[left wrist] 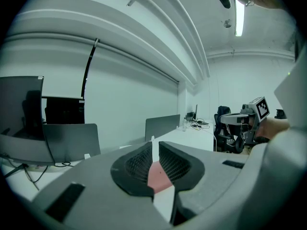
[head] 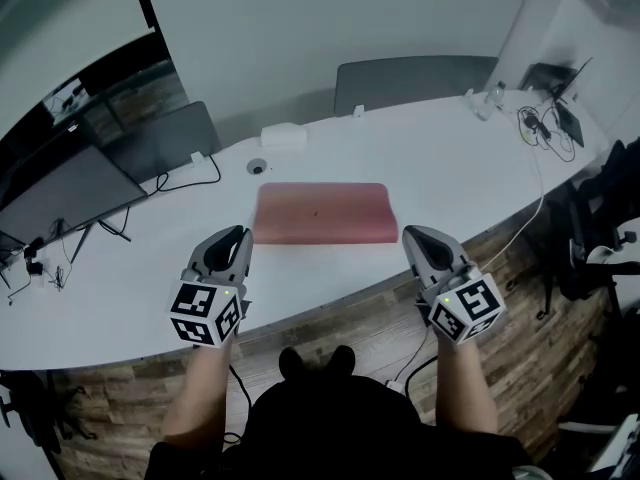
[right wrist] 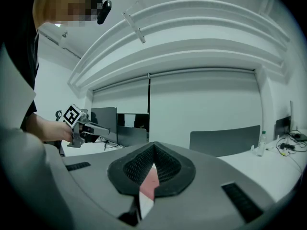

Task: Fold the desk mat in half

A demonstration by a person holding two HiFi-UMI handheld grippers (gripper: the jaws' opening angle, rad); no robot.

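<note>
The pink desk mat (head: 322, 213) lies as a flat rectangle on the white table (head: 450, 168), a little in from the front edge, and its right end looks rounded. My left gripper (head: 240, 234) hovers at the mat's near left corner, clear of it, jaws a narrow slit apart with nothing between them. My right gripper (head: 410, 234) hovers at the near right corner, shut and empty. In the left gripper view a strip of the mat (left wrist: 157, 174) shows through the gap of the left gripper (left wrist: 154, 145). The right gripper (right wrist: 153, 146) shows closed tips above a sliver of mat (right wrist: 150, 178).
Dark screens (head: 70, 188) and cables (head: 190, 180) sit at the table's left. A white box (head: 283, 136) and a round grommet (head: 258, 167) lie behind the mat. More cables (head: 545, 128) are at the far right. A grey chair back (head: 410, 78) stands behind the table and another chair (head: 600, 228) to its right.
</note>
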